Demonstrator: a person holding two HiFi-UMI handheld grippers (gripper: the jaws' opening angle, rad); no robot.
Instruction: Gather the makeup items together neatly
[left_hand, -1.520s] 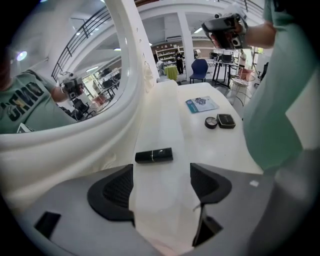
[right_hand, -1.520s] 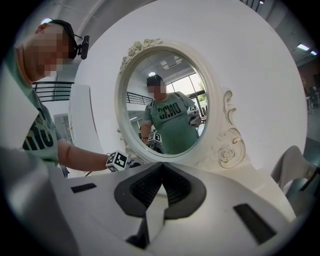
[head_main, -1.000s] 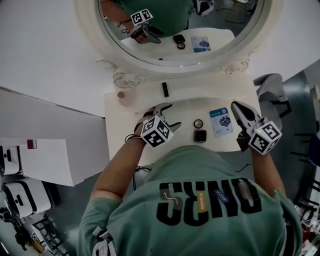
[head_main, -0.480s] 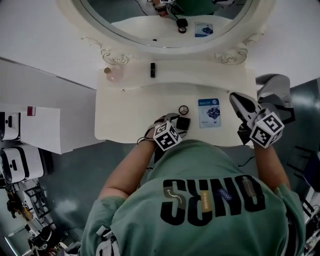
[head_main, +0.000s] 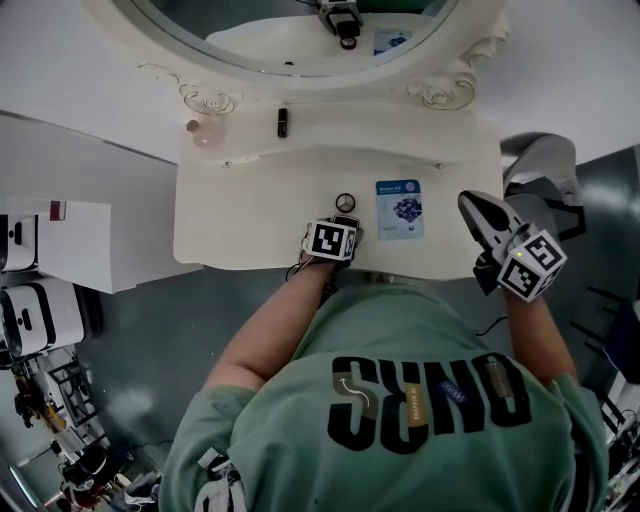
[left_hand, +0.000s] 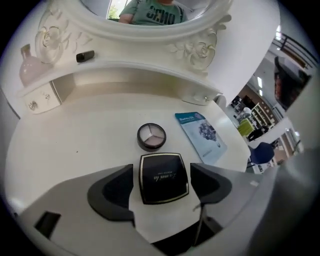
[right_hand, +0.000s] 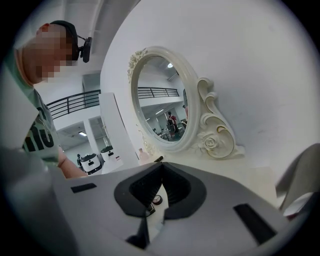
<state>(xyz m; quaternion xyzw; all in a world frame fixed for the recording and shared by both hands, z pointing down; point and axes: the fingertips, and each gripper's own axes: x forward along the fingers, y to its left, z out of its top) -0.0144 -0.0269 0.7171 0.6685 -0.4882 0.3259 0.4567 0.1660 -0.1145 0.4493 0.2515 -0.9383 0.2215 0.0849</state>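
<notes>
We see the left gripper (left_hand: 162, 172) with jaws spread, straddling the black square compact with gold trim (left_hand: 164, 178). There are gaps on both sides, so no grip yet. The compact lies flat on the cream desk (left_hand: 75, 145), just beside the small round eyeshadow pot (left_hand: 151, 136), with the blue sheet-mask sachet (left_hand: 201, 136) near on the right. The black lipstick tube (left_hand: 85, 56) and pink glass bottle (left_hand: 29, 67) sit well apart on the raised shelf. The right gripper (right_hand: 160, 192) has its jaws clenched on nothing, at the desk's right end. Risk, we judge: the compact is low and flat, so closing pads may ride over it or skid it into the pot.
</notes>
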